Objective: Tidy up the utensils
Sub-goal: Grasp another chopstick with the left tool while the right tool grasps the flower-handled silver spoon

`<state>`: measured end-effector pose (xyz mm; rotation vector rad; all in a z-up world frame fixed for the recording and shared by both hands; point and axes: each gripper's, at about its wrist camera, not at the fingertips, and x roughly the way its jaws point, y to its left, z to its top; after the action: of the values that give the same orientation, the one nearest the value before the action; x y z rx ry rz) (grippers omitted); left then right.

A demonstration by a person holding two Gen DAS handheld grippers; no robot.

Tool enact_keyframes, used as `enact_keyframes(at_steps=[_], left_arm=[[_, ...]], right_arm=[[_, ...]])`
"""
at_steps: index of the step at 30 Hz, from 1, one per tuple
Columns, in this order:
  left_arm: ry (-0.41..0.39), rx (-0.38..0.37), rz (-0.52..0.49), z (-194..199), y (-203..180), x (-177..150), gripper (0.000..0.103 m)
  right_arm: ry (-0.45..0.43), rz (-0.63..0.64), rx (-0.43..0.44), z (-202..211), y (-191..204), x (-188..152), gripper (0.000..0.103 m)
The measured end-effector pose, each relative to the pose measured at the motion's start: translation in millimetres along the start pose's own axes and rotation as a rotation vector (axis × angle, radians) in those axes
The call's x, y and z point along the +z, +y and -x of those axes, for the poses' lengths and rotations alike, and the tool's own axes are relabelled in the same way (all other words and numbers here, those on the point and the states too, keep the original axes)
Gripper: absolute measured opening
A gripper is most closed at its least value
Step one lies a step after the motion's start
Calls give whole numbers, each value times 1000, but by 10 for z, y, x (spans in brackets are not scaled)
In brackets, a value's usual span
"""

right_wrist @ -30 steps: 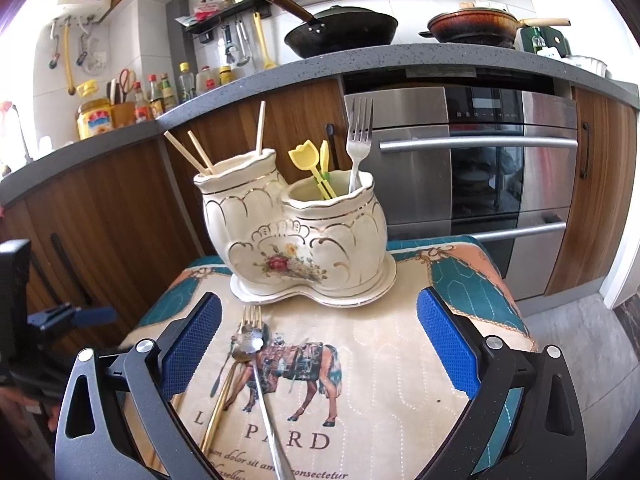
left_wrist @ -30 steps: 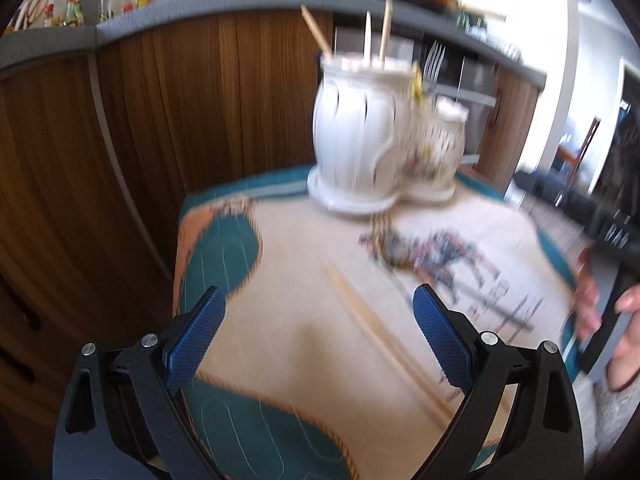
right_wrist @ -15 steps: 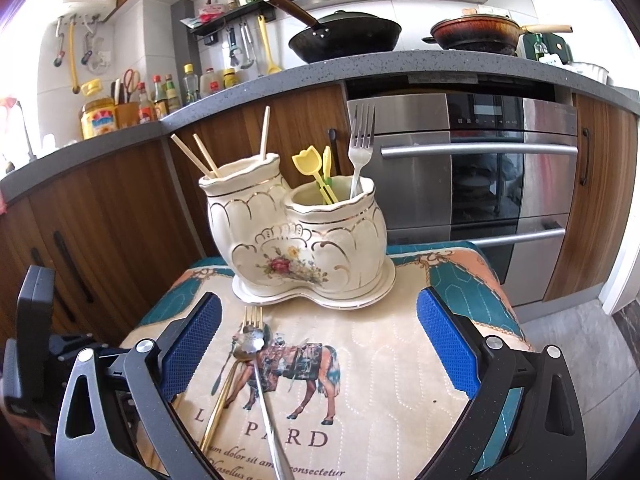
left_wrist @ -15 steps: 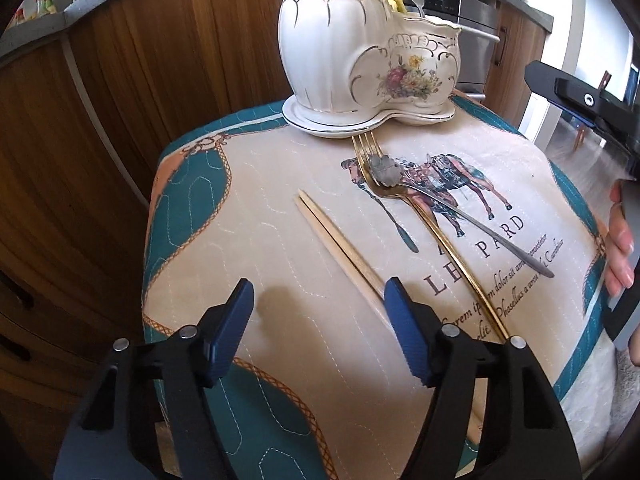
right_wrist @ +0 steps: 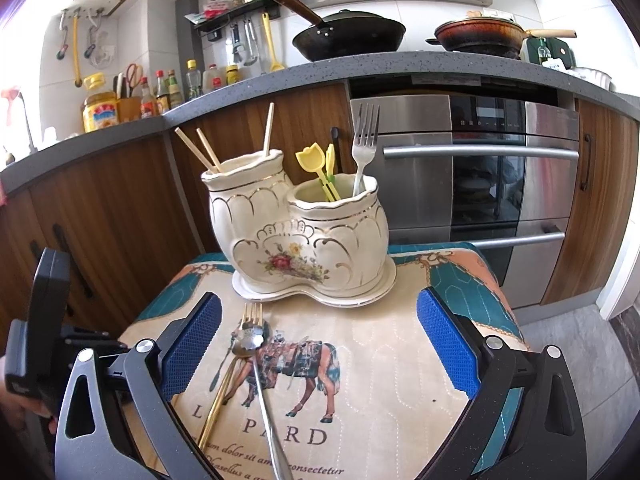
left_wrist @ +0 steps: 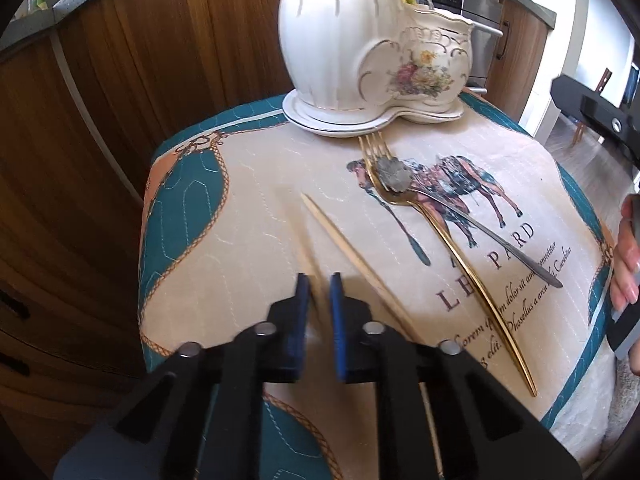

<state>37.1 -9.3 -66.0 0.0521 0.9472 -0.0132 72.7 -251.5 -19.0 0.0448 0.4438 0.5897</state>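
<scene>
A white ceramic two-pot holder (left_wrist: 360, 40) (right_wrist: 296, 232) stands at the back of the horse-print cloth (right_wrist: 380, 360). It holds chopsticks (right_wrist: 204, 148), yellow picks (right_wrist: 316, 168) and a silver fork (right_wrist: 366, 140). On the cloth lie a gold fork (left_wrist: 460, 256) (right_wrist: 224, 392), a silver spoon (left_wrist: 472, 224) (right_wrist: 264, 400) across it, and one chopstick (left_wrist: 352, 252). My left gripper (left_wrist: 319, 304) is shut low over the cloth, with a blurred pale chopstick between its pads. My right gripper (right_wrist: 320, 344) hangs open above the cloth, holding nothing.
Wooden cabinet doors (left_wrist: 100, 140) close in behind and left of the small table. A steel oven (right_wrist: 480, 184) stands behind the holder under a grey counter (right_wrist: 400, 68) with pans and bottles. A person's fingers (left_wrist: 624, 264) show at the cloth's right edge.
My left gripper went from wide open to shut while sinking toward the chopsticks; only one chopstick now lies plainly on the cloth. The right gripper has stayed still and open.
</scene>
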Motion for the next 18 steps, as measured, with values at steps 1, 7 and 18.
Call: enact_keyframes(at_steps=[1, 7, 18], left_arm=[[0, 0, 7, 2, 30, 6, 6], [-7, -2, 40, 7, 194, 8, 6], [-33, -47, 32, 66, 196, -105, 6]], right_arm=[[5, 4, 3, -5, 5, -2, 97], [183, 125, -33, -251, 115, -113, 95], [353, 249, 17, -546, 466, -358, 51]])
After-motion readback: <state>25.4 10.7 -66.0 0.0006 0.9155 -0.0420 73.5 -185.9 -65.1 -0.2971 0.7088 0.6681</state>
